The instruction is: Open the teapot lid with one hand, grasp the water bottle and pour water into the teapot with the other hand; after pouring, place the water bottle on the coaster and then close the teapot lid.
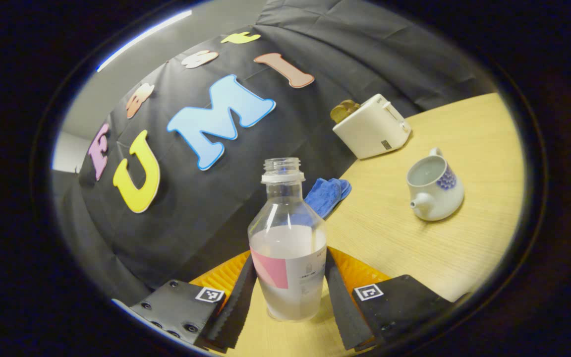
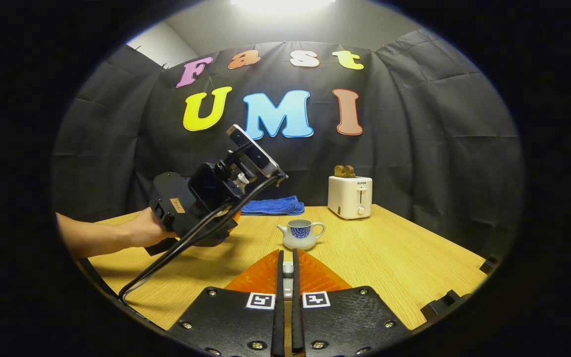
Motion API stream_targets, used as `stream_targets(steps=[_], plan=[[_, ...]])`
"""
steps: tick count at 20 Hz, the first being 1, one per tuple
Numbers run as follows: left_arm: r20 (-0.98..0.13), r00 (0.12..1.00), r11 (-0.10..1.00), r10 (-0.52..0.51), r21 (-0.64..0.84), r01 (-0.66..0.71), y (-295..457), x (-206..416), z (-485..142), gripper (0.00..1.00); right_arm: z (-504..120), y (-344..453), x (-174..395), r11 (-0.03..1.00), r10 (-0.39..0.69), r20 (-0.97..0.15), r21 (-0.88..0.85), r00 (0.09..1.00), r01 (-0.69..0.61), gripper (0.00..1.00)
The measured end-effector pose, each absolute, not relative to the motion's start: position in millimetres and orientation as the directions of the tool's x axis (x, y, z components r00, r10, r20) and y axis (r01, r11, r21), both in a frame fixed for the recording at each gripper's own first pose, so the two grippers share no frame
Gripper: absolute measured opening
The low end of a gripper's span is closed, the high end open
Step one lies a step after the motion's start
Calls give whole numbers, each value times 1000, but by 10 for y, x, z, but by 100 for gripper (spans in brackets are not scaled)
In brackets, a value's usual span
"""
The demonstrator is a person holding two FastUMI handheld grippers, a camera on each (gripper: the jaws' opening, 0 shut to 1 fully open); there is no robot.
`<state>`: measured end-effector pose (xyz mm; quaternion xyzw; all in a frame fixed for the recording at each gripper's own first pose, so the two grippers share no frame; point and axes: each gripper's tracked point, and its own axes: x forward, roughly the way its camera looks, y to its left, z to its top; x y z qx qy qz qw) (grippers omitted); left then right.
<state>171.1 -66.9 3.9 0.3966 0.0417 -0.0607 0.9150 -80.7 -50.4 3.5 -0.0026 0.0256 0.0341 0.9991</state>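
Observation:
A clear water bottle (image 1: 288, 233), uncapped and about half full, stands between the fingers of my left gripper (image 1: 289, 263), which is shut on its labelled lower half. The white teapot (image 1: 434, 186) with a blue pattern sits on the wooden table with its top open and its spout towards me. In the right gripper view the teapot (image 2: 300, 234) stands just ahead of my right gripper (image 2: 288, 255), whose fingers are closed on a small pale piece, apparently the teapot lid (image 2: 288, 270). A hand (image 2: 137, 233) holds the left gripper's body (image 2: 191, 198) tilted above the table at the left.
A white toaster (image 1: 372, 126) (image 2: 350, 197) holding toast stands at the back of the table (image 2: 389, 258). A folded blue cloth (image 1: 327, 195) (image 2: 273, 205) lies by the black wall. A black cable (image 2: 166, 263) trails from the left gripper across the table.

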Motion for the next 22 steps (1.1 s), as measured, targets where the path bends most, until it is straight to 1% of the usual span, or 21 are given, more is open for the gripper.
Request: stream_targets(steps=[5,8,13,16,22], plan=[[-152,984,512,-89,841,176,-825,1830,-26,86,22,-502,-862,998,69,-52,6,996,-68,6],[-178,978,447,-110,870,209,-934,1844,-70,86,-8,-515,-864,998,67,-58,14,996,-67,6],[-188,973,296,-131,930,220,-1121,1845,-143,85,-42,-518,-852,997,74,-67,27,995,-72,6],[-234,962,223,-140,939,261,-1214,1912,-265,85,-27,-546,-864,998,64,-57,24,996,-63,6],[-212,968,77,-135,972,223,-1325,1907,-232,85,-74,-551,-844,997,69,-69,37,995,-67,6]])
